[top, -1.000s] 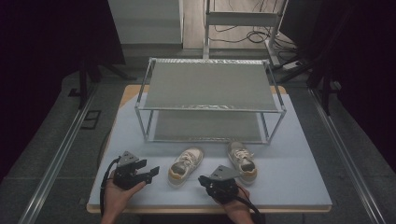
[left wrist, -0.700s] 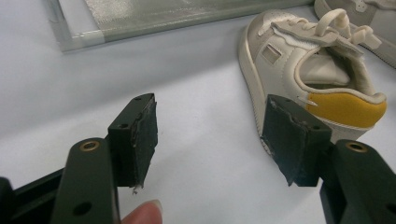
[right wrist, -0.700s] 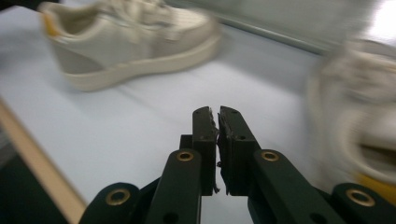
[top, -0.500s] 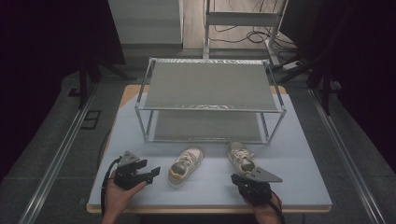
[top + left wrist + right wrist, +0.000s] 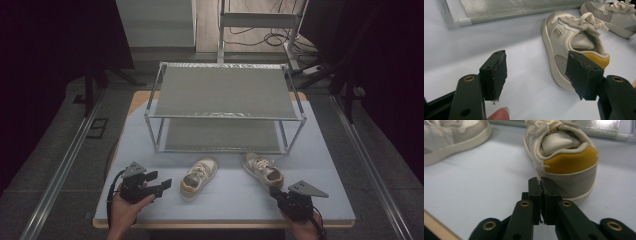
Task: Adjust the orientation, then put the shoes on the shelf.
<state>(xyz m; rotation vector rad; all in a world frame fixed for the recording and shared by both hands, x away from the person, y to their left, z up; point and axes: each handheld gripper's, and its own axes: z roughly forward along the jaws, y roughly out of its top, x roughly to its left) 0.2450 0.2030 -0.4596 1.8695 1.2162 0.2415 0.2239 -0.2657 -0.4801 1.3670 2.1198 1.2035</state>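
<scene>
- Left gripper (image 5: 159, 186): low over the table, jaws spread, just been opening, nothing between them; cream leather sneaker with yellow heel patch (image 5: 571, 42) lies just ahead, toward the right jaw.
- Right gripper (image 5: 541, 186): jaws pressed together, empty; second matching cream sneaker (image 5: 564, 157) stands heel-on just beyond the tips.

Two small off-white lace-up sneakers with grey suede panels and mustard-yellow heel tabs are found on the pale blue table cover, in front of the lower shelf of the rack. The left sneaker (image 5: 198, 176) is set upright on its sole, toe angled toward the rack and to the right, heel toward the near edge. The right sneaker (image 5: 263, 170) is likewise upright, toe angled toward the rack and to the left. The two are apart, not touching. Laces are seen loosely tied on both.
</scene>
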